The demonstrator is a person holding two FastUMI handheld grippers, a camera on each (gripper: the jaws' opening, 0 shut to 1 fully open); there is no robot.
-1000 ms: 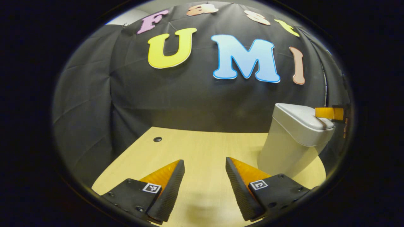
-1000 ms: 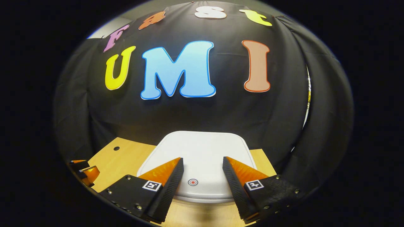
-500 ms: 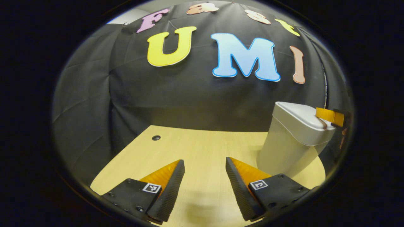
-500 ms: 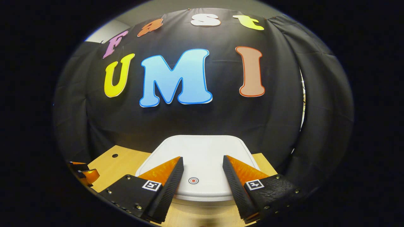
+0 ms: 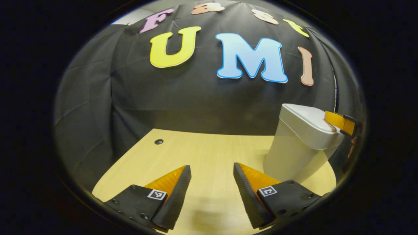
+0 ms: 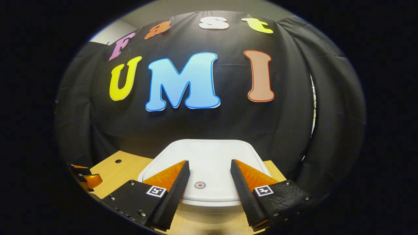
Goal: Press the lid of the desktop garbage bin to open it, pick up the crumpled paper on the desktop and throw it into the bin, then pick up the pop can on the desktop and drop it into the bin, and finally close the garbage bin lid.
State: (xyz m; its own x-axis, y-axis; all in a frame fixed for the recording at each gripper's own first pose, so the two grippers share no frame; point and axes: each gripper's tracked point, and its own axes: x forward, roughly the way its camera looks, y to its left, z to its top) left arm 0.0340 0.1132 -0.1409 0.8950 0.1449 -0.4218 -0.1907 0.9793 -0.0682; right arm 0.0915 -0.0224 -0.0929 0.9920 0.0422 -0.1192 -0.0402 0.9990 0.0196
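Note:
The white garbage bin (image 5: pixel 295 153) stands at the right of the wooden desk with its lid (image 5: pixel 308 124) down. In the right gripper view the lid (image 6: pixel 209 153) lies flat just under my right gripper (image 6: pixel 209 168), whose open fingers straddle the round red press mark (image 6: pixel 200 185). One right finger (image 5: pixel 339 122) rests over the lid's near edge in the left gripper view. My left gripper (image 5: pixel 211 173) hovers open over bare desk (image 5: pixel 202 153), left of the bin, holding nothing.
A small dark hole (image 5: pixel 159 141) sits in the desk near the back left. The black cloth wall closes the desk behind and at both sides. The left gripper's fingers (image 6: pixel 85 178) appear at the far left in the right gripper view.
The right gripper has tilted slightly, so the lid sits a bit lower in its view; its finger on the lid's edge has angled down. The left gripper has barely shifted.

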